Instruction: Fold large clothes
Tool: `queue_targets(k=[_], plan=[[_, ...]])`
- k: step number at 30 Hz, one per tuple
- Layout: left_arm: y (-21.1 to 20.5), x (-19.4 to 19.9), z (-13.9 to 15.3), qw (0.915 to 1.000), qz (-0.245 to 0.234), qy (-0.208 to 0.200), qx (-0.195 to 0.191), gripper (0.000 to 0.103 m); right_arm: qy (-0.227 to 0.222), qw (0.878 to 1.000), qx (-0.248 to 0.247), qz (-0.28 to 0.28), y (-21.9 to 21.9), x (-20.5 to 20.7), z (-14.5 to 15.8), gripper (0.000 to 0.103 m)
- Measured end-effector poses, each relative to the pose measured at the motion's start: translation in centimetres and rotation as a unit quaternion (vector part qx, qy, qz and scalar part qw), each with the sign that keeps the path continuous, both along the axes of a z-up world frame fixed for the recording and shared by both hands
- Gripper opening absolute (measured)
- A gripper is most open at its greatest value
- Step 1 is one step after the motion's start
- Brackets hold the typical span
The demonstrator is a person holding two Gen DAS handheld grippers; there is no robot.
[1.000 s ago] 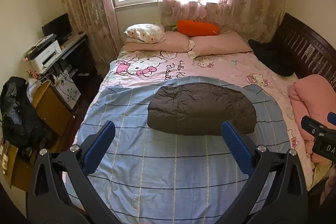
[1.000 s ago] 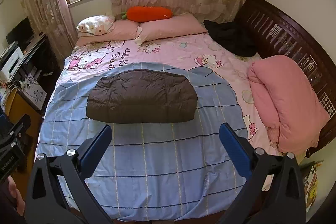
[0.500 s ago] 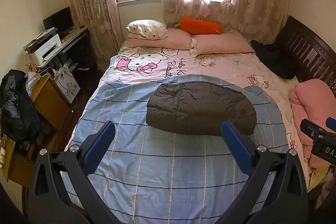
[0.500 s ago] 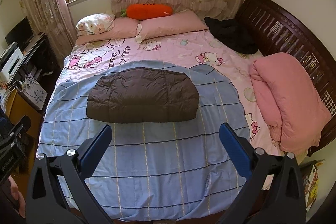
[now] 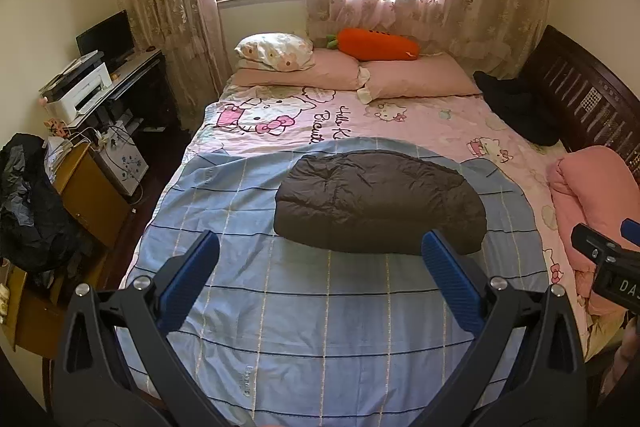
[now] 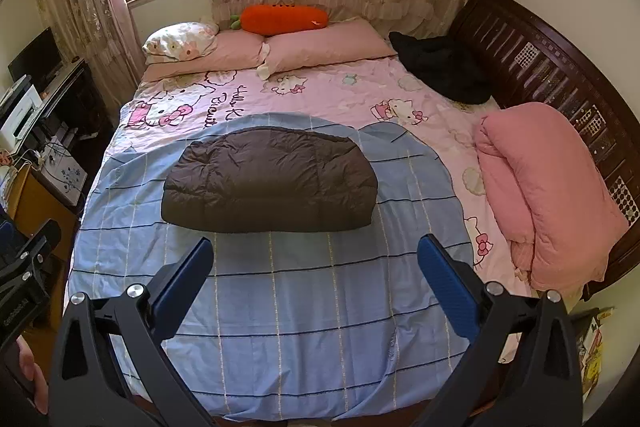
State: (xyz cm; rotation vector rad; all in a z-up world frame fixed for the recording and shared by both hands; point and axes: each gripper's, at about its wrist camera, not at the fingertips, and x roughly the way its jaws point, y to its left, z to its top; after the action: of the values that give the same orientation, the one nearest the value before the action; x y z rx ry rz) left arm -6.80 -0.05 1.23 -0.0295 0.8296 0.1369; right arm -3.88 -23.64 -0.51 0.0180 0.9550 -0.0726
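Observation:
A dark brown padded jacket (image 5: 380, 203) lies folded into a compact bundle on the blue checked sheet (image 5: 304, 307) in the middle of the bed; it also shows in the right wrist view (image 6: 272, 187). My left gripper (image 5: 320, 251) is open and empty, held above the near end of the bed, short of the jacket. My right gripper (image 6: 314, 259) is open and empty, also short of the jacket, and its body shows at the right edge of the left wrist view (image 5: 608, 263).
A rolled pink quilt (image 6: 548, 195) lies at the bed's right side by the dark wooden bed frame (image 6: 560, 83). A black garment (image 6: 444, 67), pink pillows (image 6: 324, 47) and a carrot plush (image 6: 284, 19) lie at the far end. A desk with a printer (image 5: 80, 87) and a cabinet (image 5: 84, 187) stand left.
Both grippers have drawn back and risen a little, so the jacket sits slightly farther away. The jacket has not moved. Both stay open.

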Motion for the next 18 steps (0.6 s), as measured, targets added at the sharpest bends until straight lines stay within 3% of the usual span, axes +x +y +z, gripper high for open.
queue_targets(k=[18], plan=[[0.52,0.34,-0.58,1.0,0.001,0.004,-0.005,0.101,0.01,1.0,-0.001,-0.002,0.35,0.0,-0.56,0.102]])
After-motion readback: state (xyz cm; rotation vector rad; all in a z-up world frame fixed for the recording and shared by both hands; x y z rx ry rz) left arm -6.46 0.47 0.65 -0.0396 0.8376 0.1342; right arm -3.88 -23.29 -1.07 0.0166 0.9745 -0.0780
